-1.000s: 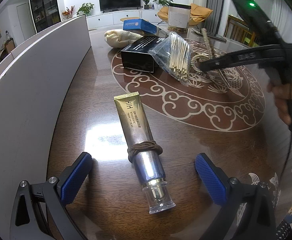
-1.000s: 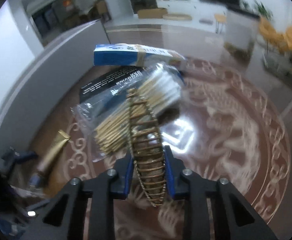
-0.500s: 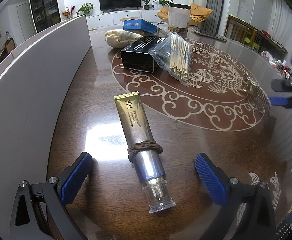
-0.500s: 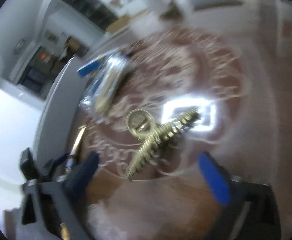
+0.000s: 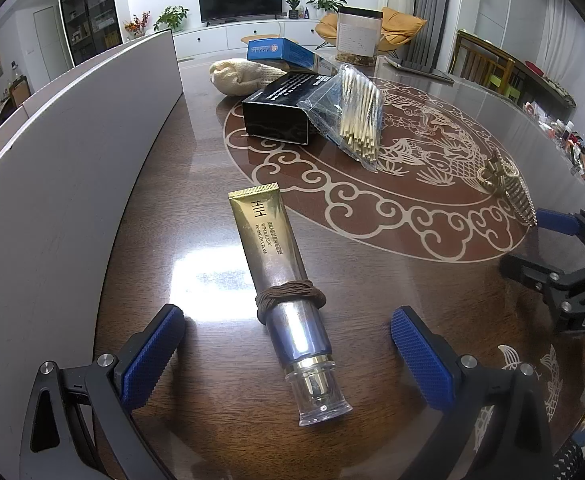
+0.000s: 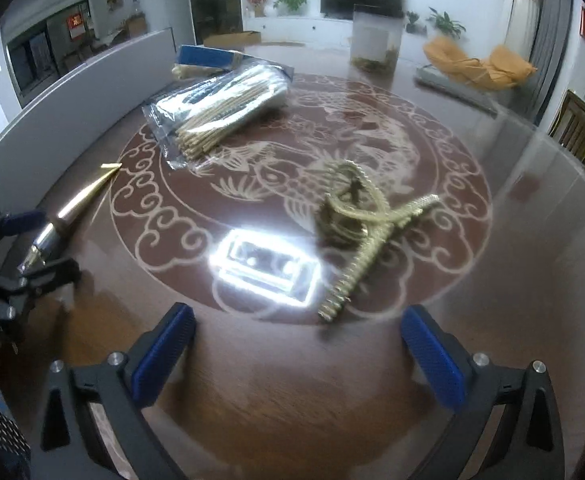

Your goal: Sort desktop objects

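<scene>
Two pairs of tongs, both wide apart and empty.

Closest, by the near edge of the table (image 5: 196,184): left gripper (image 5: 284,332) hovering astride the gold and silver tube (image 5: 276,264), blue pads clear of it on either side. Most likely the step in hand: taking this tube. Lower until the pads flank the silver part, between the brown hair tie (image 5: 290,300) and the clear cap. Close slowly and squarely, as round and glossy, so probably quick to roll or slip. Lift level, and stay off the white board (image 5: 52,200) along the left edge.

Farther, toward the right edge: right gripper (image 6: 298,320) with nothing between its pads, and the gold hair clip (image 6: 356,236) lying free on the wood just beyond them. Move away from it straight, so as not to knock the clip.

Toward the far edge: bag of cotton swabs (image 5: 356,116) against the black box (image 5: 280,112), then cloth bundle (image 5: 240,76) and blue box (image 5: 280,50). Leave for later.
</scene>
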Demonstrator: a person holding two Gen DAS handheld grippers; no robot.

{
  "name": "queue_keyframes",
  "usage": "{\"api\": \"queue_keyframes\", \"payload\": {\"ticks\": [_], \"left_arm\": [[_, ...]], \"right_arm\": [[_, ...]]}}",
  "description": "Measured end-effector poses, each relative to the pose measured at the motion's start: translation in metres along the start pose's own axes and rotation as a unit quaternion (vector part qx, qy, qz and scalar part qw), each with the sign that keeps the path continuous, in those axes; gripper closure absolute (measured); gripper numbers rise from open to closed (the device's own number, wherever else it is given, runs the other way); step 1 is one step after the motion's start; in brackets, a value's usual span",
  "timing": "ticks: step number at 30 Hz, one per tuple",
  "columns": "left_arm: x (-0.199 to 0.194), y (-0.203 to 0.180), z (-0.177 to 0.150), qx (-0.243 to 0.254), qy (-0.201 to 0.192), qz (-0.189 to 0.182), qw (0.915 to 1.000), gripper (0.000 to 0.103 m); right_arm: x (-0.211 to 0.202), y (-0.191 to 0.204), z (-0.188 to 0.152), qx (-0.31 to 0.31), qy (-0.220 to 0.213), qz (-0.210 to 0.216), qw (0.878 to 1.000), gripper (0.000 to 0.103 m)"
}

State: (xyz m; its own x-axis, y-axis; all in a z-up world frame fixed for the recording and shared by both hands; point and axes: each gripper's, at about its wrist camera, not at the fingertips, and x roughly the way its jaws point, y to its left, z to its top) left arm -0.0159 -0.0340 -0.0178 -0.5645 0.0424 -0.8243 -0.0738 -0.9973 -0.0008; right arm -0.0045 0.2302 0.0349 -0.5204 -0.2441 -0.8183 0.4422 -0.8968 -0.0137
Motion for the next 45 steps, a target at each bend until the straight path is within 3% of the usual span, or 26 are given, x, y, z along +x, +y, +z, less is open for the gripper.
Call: {"api": "queue_keyframes", "payload": {"ticks": [45], "left_arm": [[-0.0004,0.0003,0.0001,-0.001,0.0,0.001,1.0,0.0]], "right_arm": [[0.0036,0.0013,0.0022,0.001,-0.004,-0.001,1.0,0.0]]}}
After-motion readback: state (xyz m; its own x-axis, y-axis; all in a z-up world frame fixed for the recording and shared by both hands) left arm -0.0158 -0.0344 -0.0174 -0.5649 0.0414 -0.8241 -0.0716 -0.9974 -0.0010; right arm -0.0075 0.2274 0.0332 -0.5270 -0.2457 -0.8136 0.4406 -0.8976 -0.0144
